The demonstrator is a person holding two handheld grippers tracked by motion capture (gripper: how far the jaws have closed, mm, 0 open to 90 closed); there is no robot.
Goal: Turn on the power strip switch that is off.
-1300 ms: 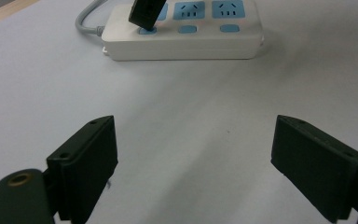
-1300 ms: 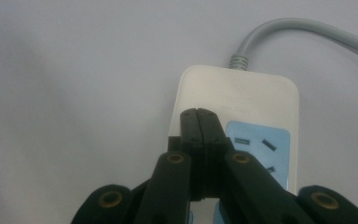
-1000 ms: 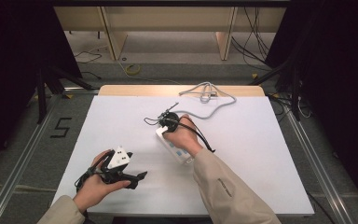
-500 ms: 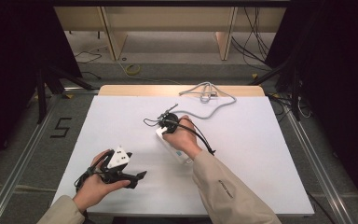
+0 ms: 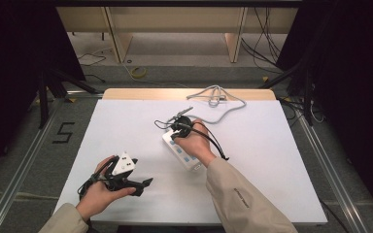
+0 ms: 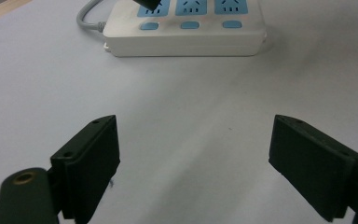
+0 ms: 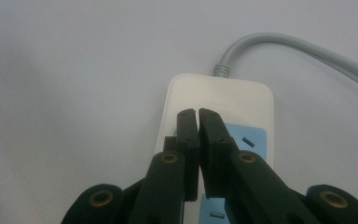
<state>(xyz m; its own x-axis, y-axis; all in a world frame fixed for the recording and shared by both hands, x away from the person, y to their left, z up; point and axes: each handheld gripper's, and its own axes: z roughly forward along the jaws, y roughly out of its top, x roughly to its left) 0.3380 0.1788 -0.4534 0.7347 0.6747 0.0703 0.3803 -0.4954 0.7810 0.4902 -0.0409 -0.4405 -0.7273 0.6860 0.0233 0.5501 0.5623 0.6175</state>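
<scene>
1. Looks like the switch-pressing step: the right hand-held gripper (image 7: 198, 114) has its jaws pinched together with nothing between them, tips down on the power strip (image 5: 183, 151) at its cord end. I'd guess it's poking a button or socket there, though the exact contact spot is hidden under the jaws.
2. The strip lies near the middle of the worktop (image 5: 272, 160), its grey cord (image 5: 223, 104) looping off toward the far edge.
3. The left hand-held gripper (image 6: 193, 158) is spread wide, holding nothing, near the near-left corner and well apart from the strip.
4. Next move, I reckon: a straight push down with the jaws kept together, without sliding the strip.
5. Count: one strip, one cord, two hand-held grippers. The left gripper view shows three blue sockets and three blue buttons (image 6: 189, 25).
</scene>
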